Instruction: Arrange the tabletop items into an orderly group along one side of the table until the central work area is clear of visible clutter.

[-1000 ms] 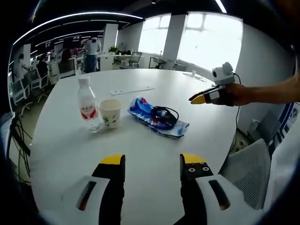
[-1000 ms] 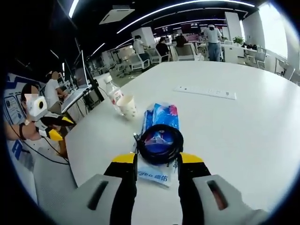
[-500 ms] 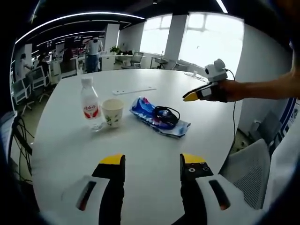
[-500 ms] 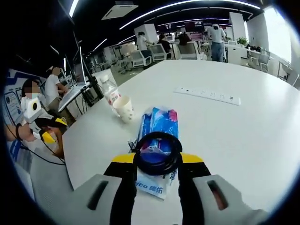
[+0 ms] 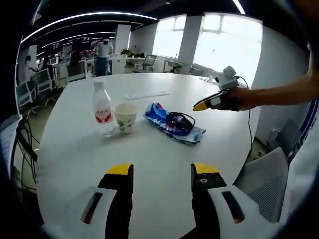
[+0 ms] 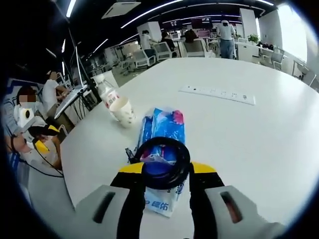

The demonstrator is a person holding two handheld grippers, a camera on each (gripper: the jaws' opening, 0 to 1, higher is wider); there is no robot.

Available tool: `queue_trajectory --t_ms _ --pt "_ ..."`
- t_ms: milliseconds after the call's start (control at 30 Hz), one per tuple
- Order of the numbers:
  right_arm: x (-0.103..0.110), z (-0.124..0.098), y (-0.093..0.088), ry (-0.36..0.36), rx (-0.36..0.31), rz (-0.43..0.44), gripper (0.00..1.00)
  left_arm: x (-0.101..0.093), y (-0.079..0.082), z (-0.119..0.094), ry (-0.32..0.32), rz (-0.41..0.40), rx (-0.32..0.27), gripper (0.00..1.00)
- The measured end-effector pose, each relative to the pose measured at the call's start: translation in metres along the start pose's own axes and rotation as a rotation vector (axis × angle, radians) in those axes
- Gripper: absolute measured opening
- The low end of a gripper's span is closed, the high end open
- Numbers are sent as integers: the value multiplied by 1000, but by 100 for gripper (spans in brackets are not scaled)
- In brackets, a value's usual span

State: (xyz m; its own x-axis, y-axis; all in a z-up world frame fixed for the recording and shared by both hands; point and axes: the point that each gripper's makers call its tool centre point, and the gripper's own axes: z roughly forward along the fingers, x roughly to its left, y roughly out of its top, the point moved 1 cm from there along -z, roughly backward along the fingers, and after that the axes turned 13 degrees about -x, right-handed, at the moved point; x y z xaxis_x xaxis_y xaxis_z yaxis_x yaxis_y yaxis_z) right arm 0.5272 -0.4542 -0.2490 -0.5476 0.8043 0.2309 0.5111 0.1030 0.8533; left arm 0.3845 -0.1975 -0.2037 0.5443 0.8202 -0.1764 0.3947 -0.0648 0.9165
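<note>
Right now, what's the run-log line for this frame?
right tool: open, at black cable coil on blue packet | left tool: open, empty | bottle, paper cup: untouched

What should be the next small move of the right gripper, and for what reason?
Probably lower the right gripper a little further and close on the black cable coil. Its jaws stand open on either side of the coil, which lies on the blue packet in the middle of the white table, apart from the paper cup and water bottle.
</note>
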Motion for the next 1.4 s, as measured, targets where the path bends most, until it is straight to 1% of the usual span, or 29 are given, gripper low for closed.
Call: queue_trajectory --t_ms 200,267,400,633,700,767,1000,1167,1233,1300,1400 --pt "-2 8 -7 -9 29 -4 33 3 -2 -4 12 -4 3 46" --pt "0 9 -10 -22 43 -18 33 4 -2 -5 16 -5 4 46" --pt "-5 14 -17 -43 60 -19 33 6 -3 -7 23 -5 7 46" --pt "-7 20 -26 -57 95 -26 33 7 -4 -9 30 -7 11 46" --pt "-10 21 -31 -68 119 -59 32 7 -4 -9 29 -6 14 46" --pt "-10 24 -34 -64 128 -59 32 6 -5 -8 27 -4 17 46" --pt "-12 29 -37 -73 135 -26 32 5 -6 -8 23 0 25 46" --pt "-11 35 -41 -80 165 -32 28 5 -6 -8 22 3 28 46" --pt "-10 38 -40 -78 167 -46 25 5 -6 -8 21 4 30 46" --pt "-13 39 -40 -91 177 -91 24 6 -6 -8 22 7 31 45" --pt "-13 40 -41 -90 181 -92 23 6 -6 -8 21 7 31 45"
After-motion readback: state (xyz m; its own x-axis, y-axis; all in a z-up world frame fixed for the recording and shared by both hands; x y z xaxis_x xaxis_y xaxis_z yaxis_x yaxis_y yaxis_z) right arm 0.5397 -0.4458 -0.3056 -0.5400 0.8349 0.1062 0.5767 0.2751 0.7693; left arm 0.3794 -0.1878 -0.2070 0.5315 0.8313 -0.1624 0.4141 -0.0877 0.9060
